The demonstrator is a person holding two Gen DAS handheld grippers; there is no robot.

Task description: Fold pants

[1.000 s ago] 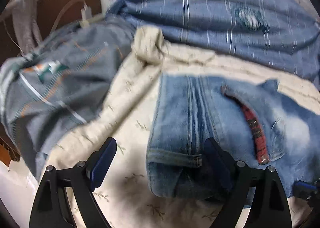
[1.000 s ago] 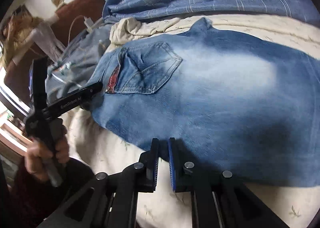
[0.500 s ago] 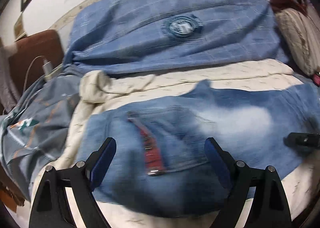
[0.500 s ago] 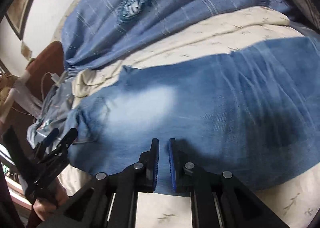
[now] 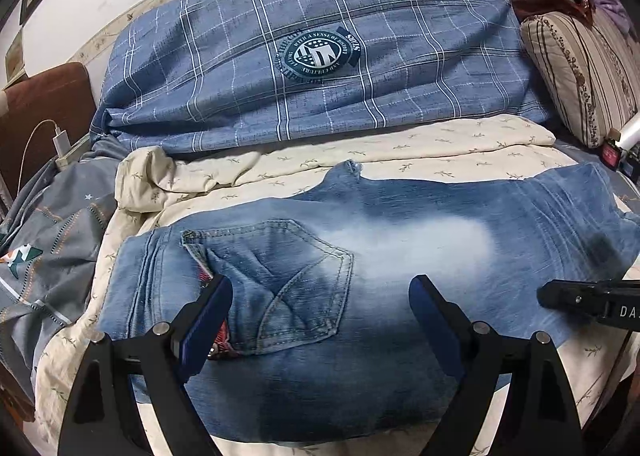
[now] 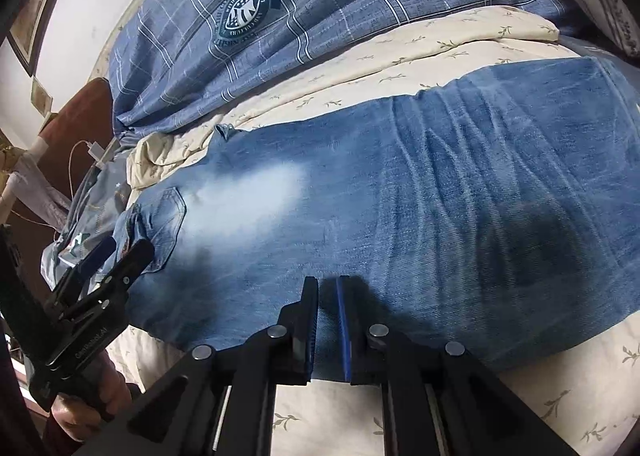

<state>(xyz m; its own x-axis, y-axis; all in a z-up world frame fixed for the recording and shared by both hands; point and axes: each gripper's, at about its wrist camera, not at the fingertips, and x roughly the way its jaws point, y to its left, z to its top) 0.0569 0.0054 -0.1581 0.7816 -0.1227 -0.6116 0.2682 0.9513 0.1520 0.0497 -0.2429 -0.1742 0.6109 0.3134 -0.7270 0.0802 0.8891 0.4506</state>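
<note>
While jeans [image 5: 400, 256] lie flat, left gripper [image 5: 320, 320] jaws spread above, right gripper [image 6: 327, 320] jaws nearly closed.

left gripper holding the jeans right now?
No: the left gripper is wide open above the jeans, its fingers spread either side of the back pocket, gripping nothing.

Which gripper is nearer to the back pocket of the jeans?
Left. The left gripper hangs open directly over the back pocket; the right gripper sits nearly closed farther along the leg, away from the pocket.
</note>
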